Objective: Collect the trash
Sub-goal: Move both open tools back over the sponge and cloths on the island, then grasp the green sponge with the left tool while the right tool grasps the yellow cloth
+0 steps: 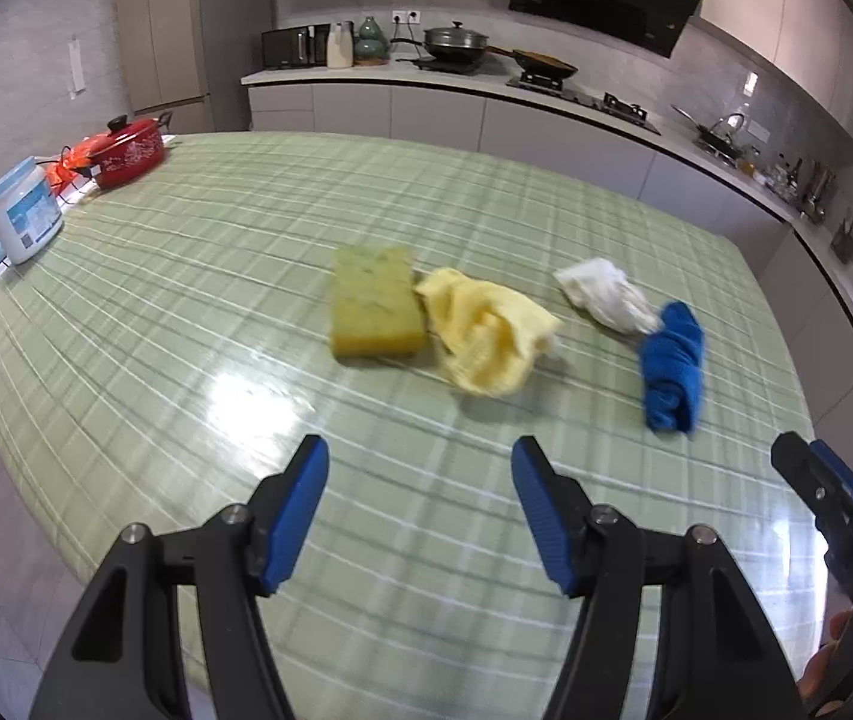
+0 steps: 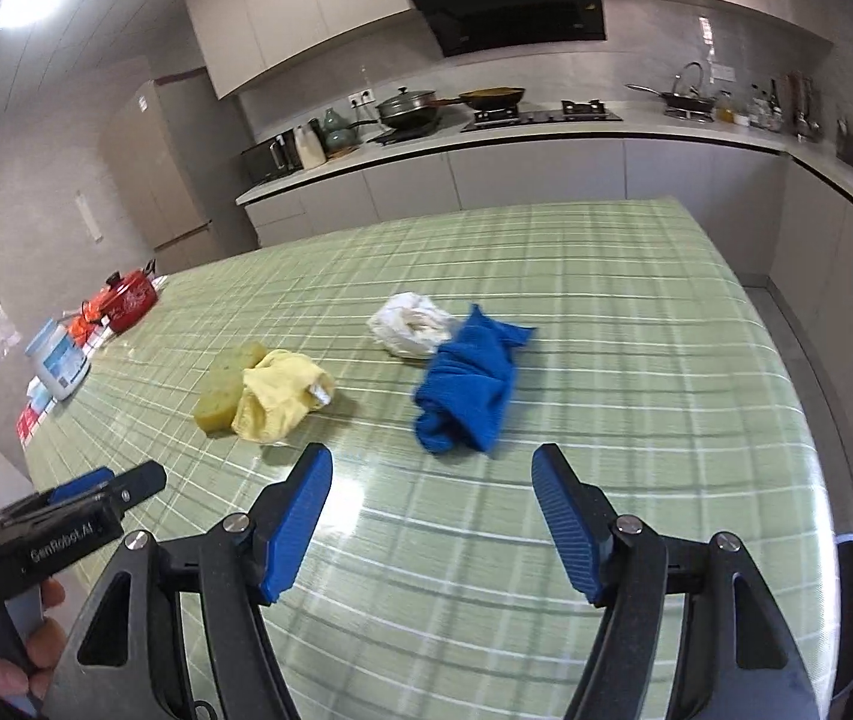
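Green checked table (image 1: 186, 276) carries four pieces of trash mid-surface: yellow-green rectangular sponge (image 1: 375, 309), crumpled pale yellow cloth (image 1: 486, 339) touching its side, crumpled white tissue wad (image 1: 603, 294), rolled blue towel (image 1: 672, 369) touching wad. Left tongs (image 1: 420, 510) apart, empty, above table short of sponge and cloth. Right tongs (image 2: 432, 516) apart, empty, short of blue towel. Nothing between tongs and trash. Far left edge: white plastic jar with pale blue lid (image 1: 24, 219), red lidded pot (image 1: 129, 150), red-white packets cut off at edge. Sponge half hidden behind cloth in right view.
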`<state>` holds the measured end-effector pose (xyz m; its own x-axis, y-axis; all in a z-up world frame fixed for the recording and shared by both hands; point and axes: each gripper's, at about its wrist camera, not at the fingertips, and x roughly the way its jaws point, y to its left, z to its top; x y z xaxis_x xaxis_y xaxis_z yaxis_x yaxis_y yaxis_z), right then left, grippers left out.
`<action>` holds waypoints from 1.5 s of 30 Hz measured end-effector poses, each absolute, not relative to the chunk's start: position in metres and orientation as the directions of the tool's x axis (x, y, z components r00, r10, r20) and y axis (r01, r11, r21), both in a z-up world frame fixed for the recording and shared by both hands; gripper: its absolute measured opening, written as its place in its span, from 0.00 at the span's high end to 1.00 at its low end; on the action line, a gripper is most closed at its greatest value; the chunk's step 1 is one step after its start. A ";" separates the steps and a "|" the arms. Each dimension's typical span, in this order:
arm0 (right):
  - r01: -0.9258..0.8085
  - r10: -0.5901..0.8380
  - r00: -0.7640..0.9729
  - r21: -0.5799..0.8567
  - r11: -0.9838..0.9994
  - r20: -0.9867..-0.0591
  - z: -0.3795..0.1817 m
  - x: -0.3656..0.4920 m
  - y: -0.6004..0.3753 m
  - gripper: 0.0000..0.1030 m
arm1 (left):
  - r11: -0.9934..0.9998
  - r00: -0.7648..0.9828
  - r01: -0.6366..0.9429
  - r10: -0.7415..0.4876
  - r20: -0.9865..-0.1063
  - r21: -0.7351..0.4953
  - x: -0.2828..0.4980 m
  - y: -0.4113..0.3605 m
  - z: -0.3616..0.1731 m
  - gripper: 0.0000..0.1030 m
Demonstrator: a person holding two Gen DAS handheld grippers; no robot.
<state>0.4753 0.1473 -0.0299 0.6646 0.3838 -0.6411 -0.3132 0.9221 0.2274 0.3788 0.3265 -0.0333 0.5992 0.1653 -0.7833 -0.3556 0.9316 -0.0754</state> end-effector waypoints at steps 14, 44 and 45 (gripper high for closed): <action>-0.217 0.314 0.660 0.227 0.949 -0.682 -0.050 0.514 0.273 0.27 | 0.980 0.604 -0.173 0.030 -0.796 -0.094 0.449 0.415 -0.059 0.37; -0.182 0.242 0.575 0.166 0.969 -0.782 -0.109 0.591 0.332 0.53 | 0.988 0.549 -0.097 -0.044 -0.835 -0.116 0.511 0.426 -0.087 0.37; -0.178 0.230 0.587 0.153 0.972 -0.777 -0.108 0.590 0.331 0.54 | 0.988 0.546 -0.096 -0.046 -0.836 -0.118 0.512 0.425 -0.087 0.37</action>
<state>0.5905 0.3313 -0.1081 0.5865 0.2299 -0.7766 -0.1779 0.9720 0.1534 0.5121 0.4250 -0.0869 0.5462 -0.0463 -0.8364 -0.0962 0.9884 -0.1176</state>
